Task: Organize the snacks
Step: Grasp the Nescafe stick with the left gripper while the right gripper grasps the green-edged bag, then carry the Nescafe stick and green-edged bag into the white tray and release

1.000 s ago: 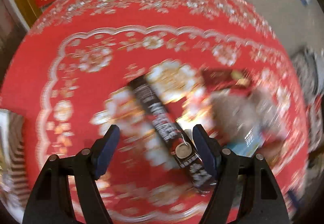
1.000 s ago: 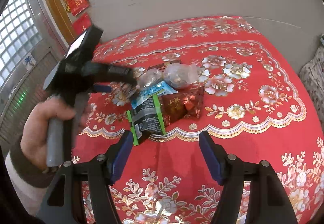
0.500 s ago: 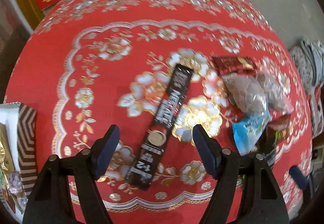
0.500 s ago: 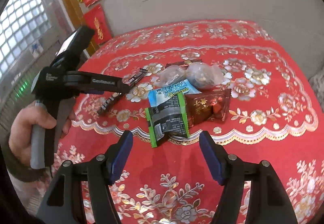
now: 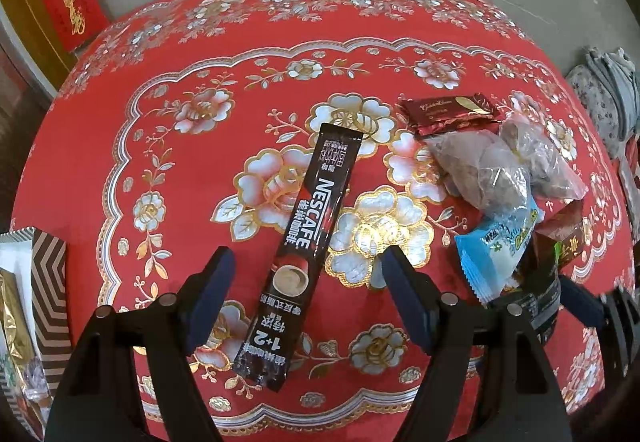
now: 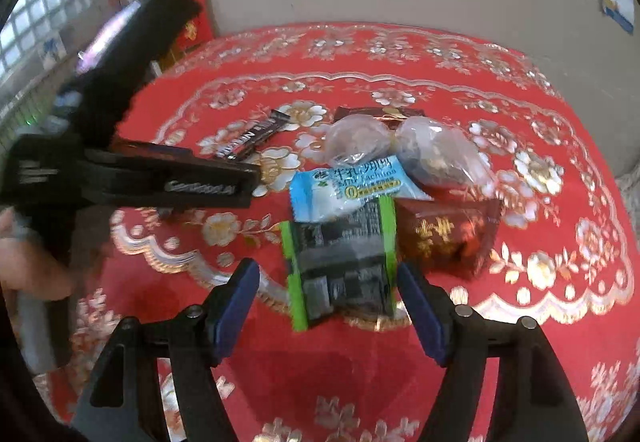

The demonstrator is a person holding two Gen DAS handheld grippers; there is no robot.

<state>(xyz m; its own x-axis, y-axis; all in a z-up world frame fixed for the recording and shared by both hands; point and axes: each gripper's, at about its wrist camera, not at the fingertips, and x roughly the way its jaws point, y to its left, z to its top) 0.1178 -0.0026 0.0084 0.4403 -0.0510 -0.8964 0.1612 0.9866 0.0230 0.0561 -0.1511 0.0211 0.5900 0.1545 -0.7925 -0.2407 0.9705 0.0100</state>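
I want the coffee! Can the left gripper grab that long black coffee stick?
Probably yes: the long black coffee stick lies alone on the red cloth, between the open left gripper fingers, nothing covering it.

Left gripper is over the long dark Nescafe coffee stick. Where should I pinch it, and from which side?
Probably from above, across the narrow width of the long dark coffee stick, near its middle. It lies flat on the red floral tablecloth, clear of the other packets, and already runs between the open left gripper fingers.
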